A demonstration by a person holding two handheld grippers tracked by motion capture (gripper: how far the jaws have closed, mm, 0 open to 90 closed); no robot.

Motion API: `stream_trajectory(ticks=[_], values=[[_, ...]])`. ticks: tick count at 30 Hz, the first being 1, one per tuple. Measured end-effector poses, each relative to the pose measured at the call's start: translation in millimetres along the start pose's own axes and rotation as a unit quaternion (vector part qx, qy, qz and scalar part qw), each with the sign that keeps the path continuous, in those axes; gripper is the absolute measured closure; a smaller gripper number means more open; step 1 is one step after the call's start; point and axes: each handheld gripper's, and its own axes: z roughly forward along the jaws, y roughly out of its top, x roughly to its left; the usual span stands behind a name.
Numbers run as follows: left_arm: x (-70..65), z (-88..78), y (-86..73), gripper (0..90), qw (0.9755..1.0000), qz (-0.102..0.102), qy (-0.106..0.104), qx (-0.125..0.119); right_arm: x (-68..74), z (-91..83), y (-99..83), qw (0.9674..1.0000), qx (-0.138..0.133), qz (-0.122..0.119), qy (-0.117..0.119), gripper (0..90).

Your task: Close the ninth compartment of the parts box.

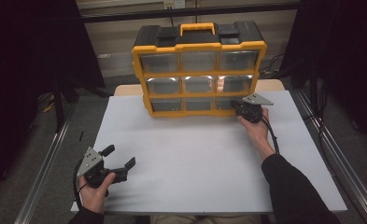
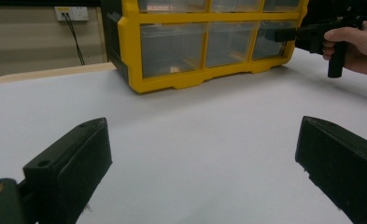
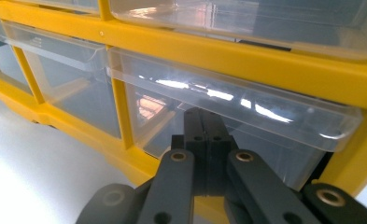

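Drawer [image 3: 228, 107], the clear one at the bottom right of the organizer [image 1: 199, 70], sits right at the tip of the right gripper [image 1: 239, 108]. In the right gripper view the two black jaws are pressed flat together with nothing between them, and their joined tip stands just under the drawer's protruding front lip, against its clear face; whether it actually touches the plastic I cannot tell. To the left of that tip runs a yellow upright of the frame, with the neighbouring clear drawer beyond it. Above the tip, a yellow crossbar divides this drawer from the row above.

In the high view the organizer stands upright at the far side of the table [image 1: 195, 158], black top and yellow handle up, and the right hand [image 1: 257, 130] holds its gripper level at the lowest row.

Left gripper [image 1: 120, 163] lies well apart from the organizer, near the table's near left corner, held by the left hand [image 1: 95, 189]. Its jaws stand wide with only bare tabletop between them, pointing toward the organizer.
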Motion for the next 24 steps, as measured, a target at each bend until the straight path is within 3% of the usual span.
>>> stream_trajectory(ticks=[6, 16, 24], values=[[0.6, 0.6, 0.3, 3.4, 1.0000, -0.004, 0.001, -0.002, -2.3, -0.8, -0.9, 1.0000, 0.002, 0.002, 0.006, 89.5], [0.3, -2.5, 1.2, 3.4, 1.0000, 0.003, -0.002, -0.006, -4.6, -14.7, 1.6, 0.9998, 0.003, 0.002, 0.018, 79.4], [0.1, -1.2, 1.2, 3.4, 1.0000, 0.000, -0.003, -0.007, -0.1, -27.0, 2.5, 0.9989, 0.009, 0.033, 0.032, 50.6]])
